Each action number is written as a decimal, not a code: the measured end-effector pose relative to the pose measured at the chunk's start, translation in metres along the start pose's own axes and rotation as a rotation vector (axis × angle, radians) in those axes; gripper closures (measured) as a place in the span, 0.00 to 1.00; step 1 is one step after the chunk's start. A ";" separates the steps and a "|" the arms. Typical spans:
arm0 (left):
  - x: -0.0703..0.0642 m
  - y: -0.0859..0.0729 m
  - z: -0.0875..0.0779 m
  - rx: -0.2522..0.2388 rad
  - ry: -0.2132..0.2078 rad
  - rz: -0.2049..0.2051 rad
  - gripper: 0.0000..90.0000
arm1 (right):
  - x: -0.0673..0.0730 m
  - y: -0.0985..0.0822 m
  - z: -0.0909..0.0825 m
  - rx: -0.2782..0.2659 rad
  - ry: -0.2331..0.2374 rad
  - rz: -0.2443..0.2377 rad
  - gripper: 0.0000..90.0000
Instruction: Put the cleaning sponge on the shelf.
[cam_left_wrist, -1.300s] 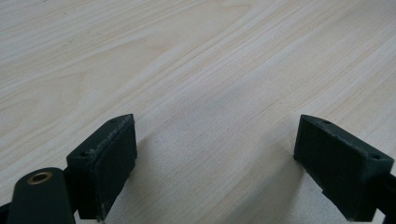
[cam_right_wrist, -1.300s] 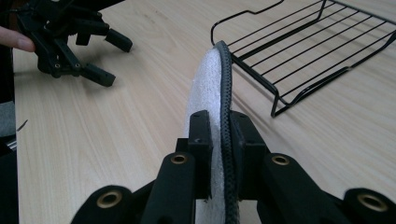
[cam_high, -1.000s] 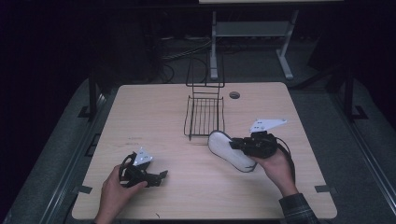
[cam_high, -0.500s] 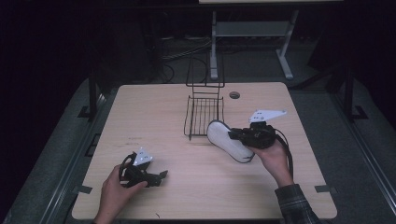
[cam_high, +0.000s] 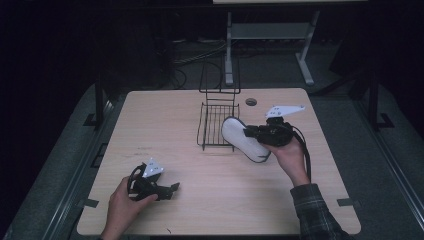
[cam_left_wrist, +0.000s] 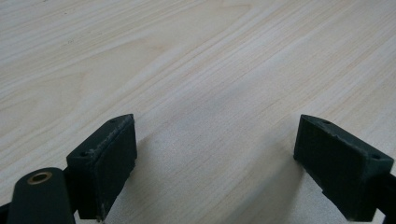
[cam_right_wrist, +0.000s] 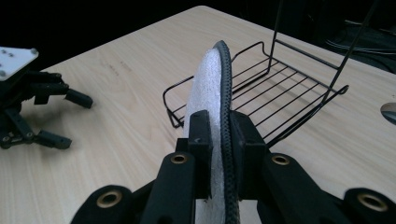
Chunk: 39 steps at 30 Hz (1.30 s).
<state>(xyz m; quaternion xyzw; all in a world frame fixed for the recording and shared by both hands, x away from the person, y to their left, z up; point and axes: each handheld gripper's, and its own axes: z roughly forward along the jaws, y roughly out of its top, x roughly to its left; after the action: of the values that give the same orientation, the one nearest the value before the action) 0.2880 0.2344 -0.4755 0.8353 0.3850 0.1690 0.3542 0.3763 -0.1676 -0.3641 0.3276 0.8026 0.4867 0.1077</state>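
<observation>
my right gripper (cam_right_wrist: 218, 154), pinching the white foam insole with black edging (cam_high: 239, 137), has carried it toward the black wire rack (cam_high: 216, 125); racking looks next

I see a pale wood-grain tabletop (cam_high: 165, 120) with rounded corners and a small round hole (cam_high: 251, 102) near its far edge. A black wire rack (cam_high: 218, 122) stands on it — mid-table, towards the far side — and my left claw (cam_high: 167, 190) rests on the near-left part.

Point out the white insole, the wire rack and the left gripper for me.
white insole (cam_high: 235, 132): high view, on its white face near the rack.
wire rack (cam_right_wrist: 299, 95): right gripper view, on a floor wire.
left gripper (cam_high: 172, 189): high view, between its open tips over the table.
</observation>
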 end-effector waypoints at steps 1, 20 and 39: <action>0.000 0.000 0.000 0.000 0.000 0.000 0.14 | -0.001 0.001 0.001 -0.003 0.001 0.005 0.89; 0.000 0.000 0.000 0.001 -0.001 0.000 0.14 | -0.025 0.029 0.031 -0.027 -0.037 0.041 0.89; 0.000 0.000 0.000 0.000 -0.002 -0.001 0.14 | -0.039 0.044 0.079 0.004 -0.034 0.092 0.89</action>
<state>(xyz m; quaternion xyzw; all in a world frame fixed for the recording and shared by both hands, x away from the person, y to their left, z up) 0.2879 0.2343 -0.4756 0.8354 0.3849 0.1680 0.3547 0.4635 -0.1220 -0.3720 0.3725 0.7857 0.4840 0.0980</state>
